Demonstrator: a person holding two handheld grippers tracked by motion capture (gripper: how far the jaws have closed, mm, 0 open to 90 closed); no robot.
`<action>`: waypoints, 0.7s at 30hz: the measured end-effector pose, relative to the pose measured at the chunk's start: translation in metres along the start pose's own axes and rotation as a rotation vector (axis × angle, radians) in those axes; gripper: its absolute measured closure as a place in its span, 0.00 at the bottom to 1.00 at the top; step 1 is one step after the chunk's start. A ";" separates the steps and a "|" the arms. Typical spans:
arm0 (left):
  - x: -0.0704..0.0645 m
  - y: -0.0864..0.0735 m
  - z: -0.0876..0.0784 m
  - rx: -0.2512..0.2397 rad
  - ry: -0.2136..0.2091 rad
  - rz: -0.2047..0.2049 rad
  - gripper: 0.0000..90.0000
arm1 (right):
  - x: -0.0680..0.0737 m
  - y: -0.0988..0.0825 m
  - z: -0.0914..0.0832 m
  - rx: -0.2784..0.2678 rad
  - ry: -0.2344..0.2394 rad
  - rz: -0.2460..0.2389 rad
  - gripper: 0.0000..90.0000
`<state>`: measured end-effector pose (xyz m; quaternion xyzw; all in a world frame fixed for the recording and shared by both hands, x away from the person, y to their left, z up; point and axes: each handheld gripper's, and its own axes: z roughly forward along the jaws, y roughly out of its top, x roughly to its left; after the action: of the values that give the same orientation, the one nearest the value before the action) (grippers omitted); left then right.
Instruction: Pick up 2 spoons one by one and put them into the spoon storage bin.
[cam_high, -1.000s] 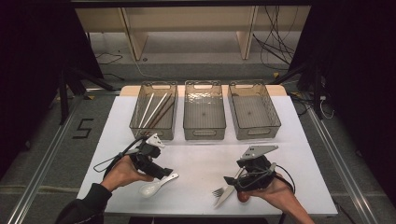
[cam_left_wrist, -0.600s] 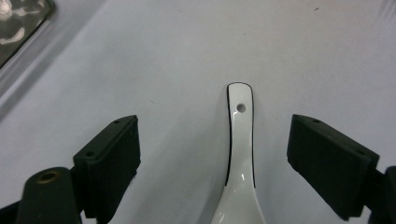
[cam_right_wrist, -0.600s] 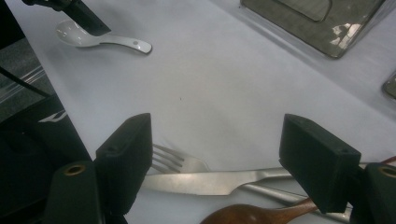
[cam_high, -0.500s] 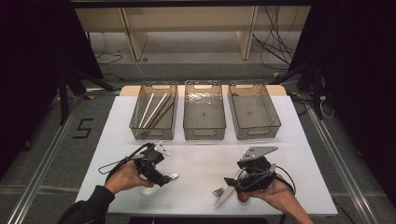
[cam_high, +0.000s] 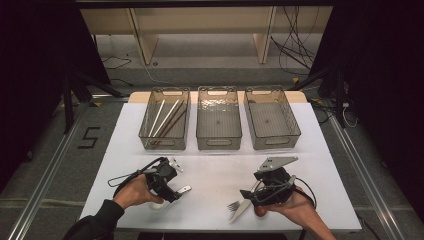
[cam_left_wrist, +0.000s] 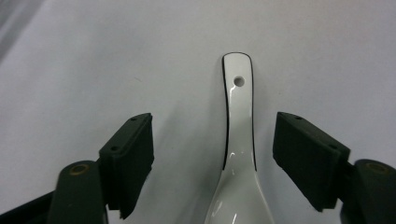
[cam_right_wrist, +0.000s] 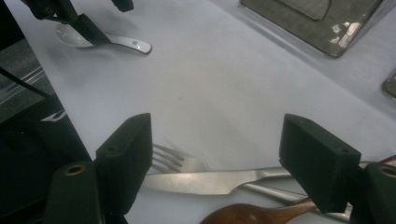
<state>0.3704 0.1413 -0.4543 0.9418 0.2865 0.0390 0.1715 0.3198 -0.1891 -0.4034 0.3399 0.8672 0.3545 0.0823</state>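
Spoon (cam_left_wrist: 239, 154) btwn closing left gripper (cam_left_wrist: 212, 163) jaws, untouched; fork (cam_right_wrist: 175, 161), knife (cam_right_wrist: 205, 182) well apart.

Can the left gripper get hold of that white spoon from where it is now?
Probably yes. The left gripper sits right over the white spoon, whose handle lies between the fingers. They have just been closing and do not touch it yet; nothing blocks them.

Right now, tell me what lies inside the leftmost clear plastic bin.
The leftmost clear plastic bin holds several long thin sticks, pale and dark, lying slantwise, probably chopsticks. Its near wall blurs their lower ends, so the exact count stays unclear.
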 end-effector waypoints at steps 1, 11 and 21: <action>0.000 0.001 0.001 0.007 -0.001 0.002 0.36 | 0.000 0.000 0.000 0.001 0.000 0.000 0.30; 0.000 0.003 0.009 0.057 -0.032 -0.016 0.52 | -0.001 0.000 0.001 0.004 0.001 0.004 0.30; 0.003 0.003 0.010 0.066 -0.040 -0.060 0.56 | 0.000 0.000 0.001 0.004 -0.001 0.001 0.30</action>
<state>0.3759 0.1377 -0.4630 0.9385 0.3125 0.0052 0.1470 0.3206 -0.1885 -0.4042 0.3407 0.8677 0.3526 0.0816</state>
